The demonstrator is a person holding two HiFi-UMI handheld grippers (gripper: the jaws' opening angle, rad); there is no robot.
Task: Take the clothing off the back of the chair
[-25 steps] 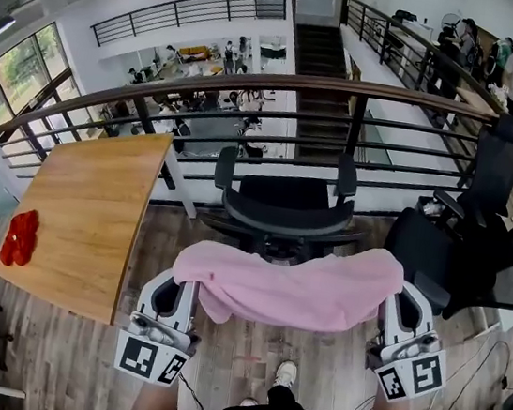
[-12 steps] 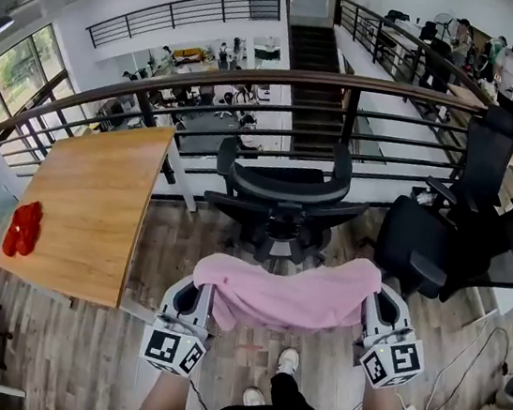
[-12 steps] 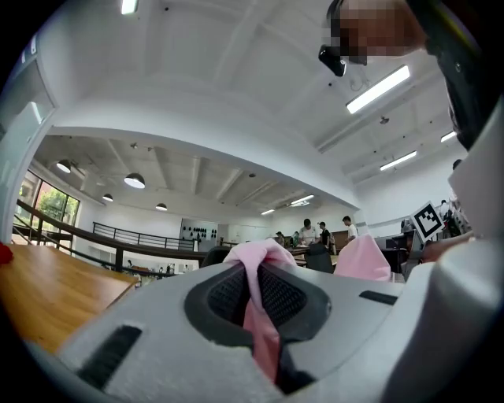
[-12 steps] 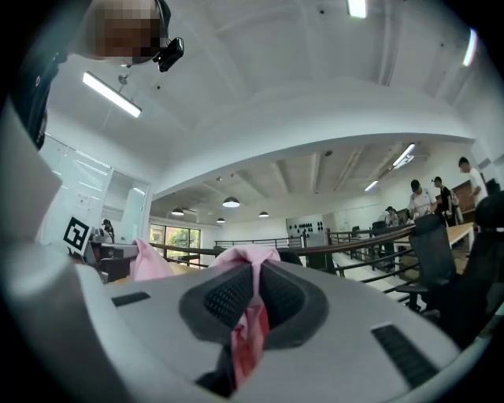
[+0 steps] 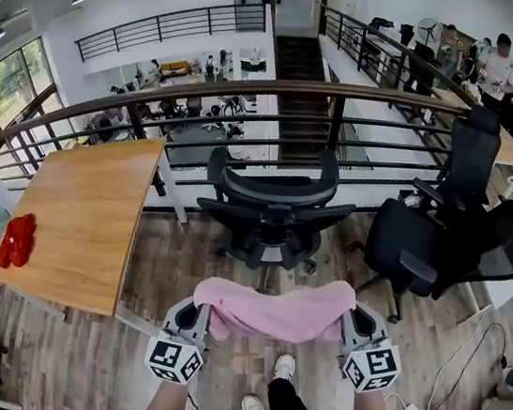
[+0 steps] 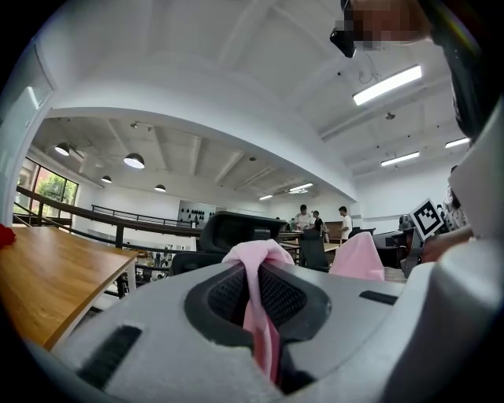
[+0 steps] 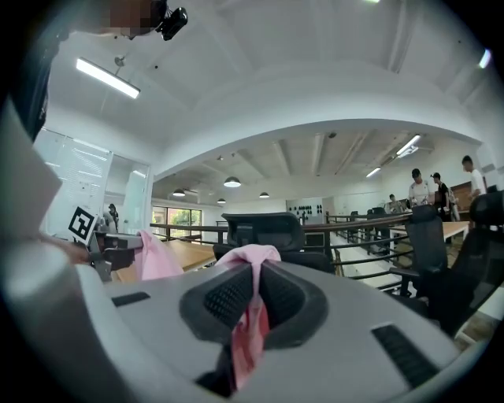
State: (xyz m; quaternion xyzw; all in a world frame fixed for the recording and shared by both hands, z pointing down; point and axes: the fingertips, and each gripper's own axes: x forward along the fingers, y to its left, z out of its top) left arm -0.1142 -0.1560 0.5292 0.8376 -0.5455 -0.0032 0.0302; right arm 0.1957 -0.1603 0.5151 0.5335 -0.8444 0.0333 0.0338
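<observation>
Two ends of the soft pink garment sit pinched in the left tongs and right tongs.

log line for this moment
left gripper: shut on pink cloth | right gripper: shut on pink cloth | pink cloth: clear of chair, spanning both grippers

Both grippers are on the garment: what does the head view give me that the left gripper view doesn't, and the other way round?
Only the head view: the whole pink garment spanning from the left gripper to the right gripper, off the back of the black chair, with the person's shoe below it. Only the left gripper view: the fingers shut on a fold of the garment, and the ceiling lights. Both: the pink garment, the black chair and the wooden table.
</observation>
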